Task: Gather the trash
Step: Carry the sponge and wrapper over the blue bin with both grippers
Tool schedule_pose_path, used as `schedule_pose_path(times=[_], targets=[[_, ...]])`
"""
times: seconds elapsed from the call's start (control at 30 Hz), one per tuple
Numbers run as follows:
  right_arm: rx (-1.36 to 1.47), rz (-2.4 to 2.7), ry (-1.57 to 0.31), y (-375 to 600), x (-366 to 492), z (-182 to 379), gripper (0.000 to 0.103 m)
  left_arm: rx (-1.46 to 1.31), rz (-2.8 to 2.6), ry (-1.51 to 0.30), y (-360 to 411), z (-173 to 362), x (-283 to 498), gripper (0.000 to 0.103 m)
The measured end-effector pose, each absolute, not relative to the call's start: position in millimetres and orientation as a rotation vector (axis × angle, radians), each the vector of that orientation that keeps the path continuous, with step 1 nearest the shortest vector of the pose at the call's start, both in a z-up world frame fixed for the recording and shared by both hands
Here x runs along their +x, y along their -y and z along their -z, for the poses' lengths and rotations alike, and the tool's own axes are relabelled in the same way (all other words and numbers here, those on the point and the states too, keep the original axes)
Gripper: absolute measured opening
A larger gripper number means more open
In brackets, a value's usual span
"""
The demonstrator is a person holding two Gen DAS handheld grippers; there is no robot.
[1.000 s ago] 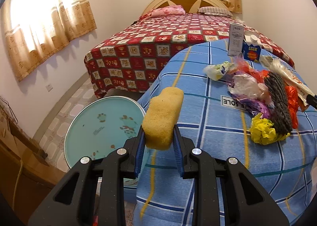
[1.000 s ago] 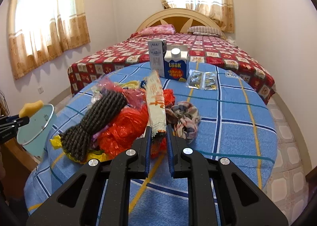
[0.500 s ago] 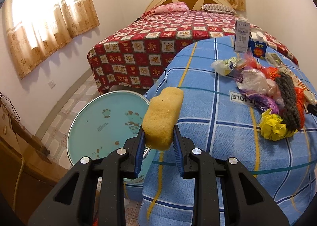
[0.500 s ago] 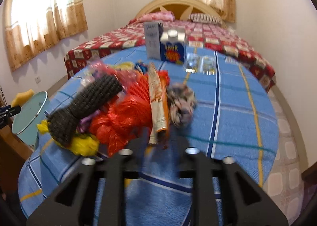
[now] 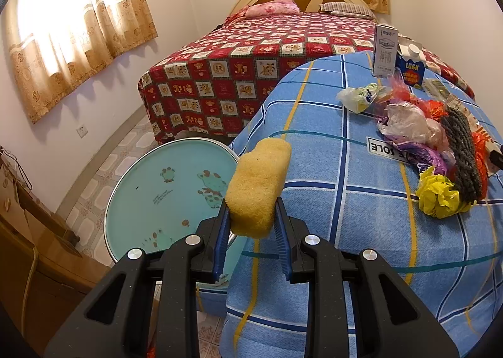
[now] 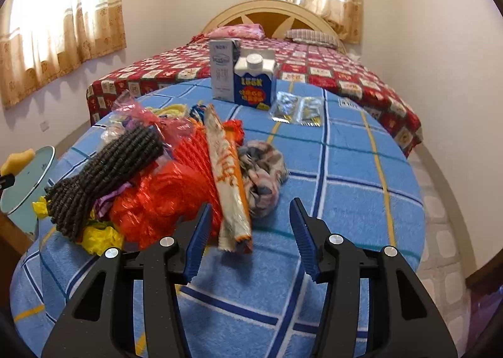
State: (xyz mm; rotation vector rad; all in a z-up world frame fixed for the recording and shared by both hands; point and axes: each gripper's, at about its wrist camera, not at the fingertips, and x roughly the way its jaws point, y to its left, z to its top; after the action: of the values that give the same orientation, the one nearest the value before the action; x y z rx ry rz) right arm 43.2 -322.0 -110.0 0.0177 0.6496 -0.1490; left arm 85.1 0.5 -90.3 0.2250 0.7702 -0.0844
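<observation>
nearest, right gripper (image 6: 250,243) with jaws opening, pads apart and pressing on nothing, the long orange-and-white wrapper (image 6: 228,175) lying released between them on the blue checked tablecloth (image 6: 345,188). left gripper (image 5: 251,226) clenched on the yellow sponge (image 5: 257,188), hovering above the teal bin lid (image 5: 163,194) beside the table. just beyond, the trash pile: red mesh bag (image 6: 163,197), dark knitted roll (image 6: 103,169), yellow crumpled paper (image 5: 440,196), patterned rag (image 6: 262,172) touching the wrapper. farther back, blue carton (image 6: 254,84) and grey carton (image 6: 221,70) upright, then the bed (image 6: 314,68). probably best to widen fully, back off without snagging the wrapper's tail, then pick one loose piece, not the tangle.
</observation>
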Motion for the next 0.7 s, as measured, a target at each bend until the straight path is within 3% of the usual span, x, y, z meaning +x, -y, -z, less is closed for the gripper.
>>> schedule_pose_path(times=[0.07, 0.1, 0.13, 0.7], targets=[[-0.002, 0.138, -0.658, 317.6, 48.8, 109.9, 0.047, 0.227, 0.082, -0.772, -1.8, 91.8, 85.9, 0.027], [-0.01, 0.125, -0.679, 315.8, 54.0, 112.6, 0.022, 0.227, 0.079, -0.774, -2.4, 92.7, 86.4, 0.027], [-0.013, 0.118, -0.697, 314.7, 57.8, 114.8, 0.012, 0.226, 0.078, -0.776, -3.2, 92.6, 86.8, 0.027], [-0.043, -0.006, -0.521, 259.2, 55.0, 43.1, 0.009, 0.181, -0.066, -0.752, -60.3, 71.0, 95.2, 0.027]])
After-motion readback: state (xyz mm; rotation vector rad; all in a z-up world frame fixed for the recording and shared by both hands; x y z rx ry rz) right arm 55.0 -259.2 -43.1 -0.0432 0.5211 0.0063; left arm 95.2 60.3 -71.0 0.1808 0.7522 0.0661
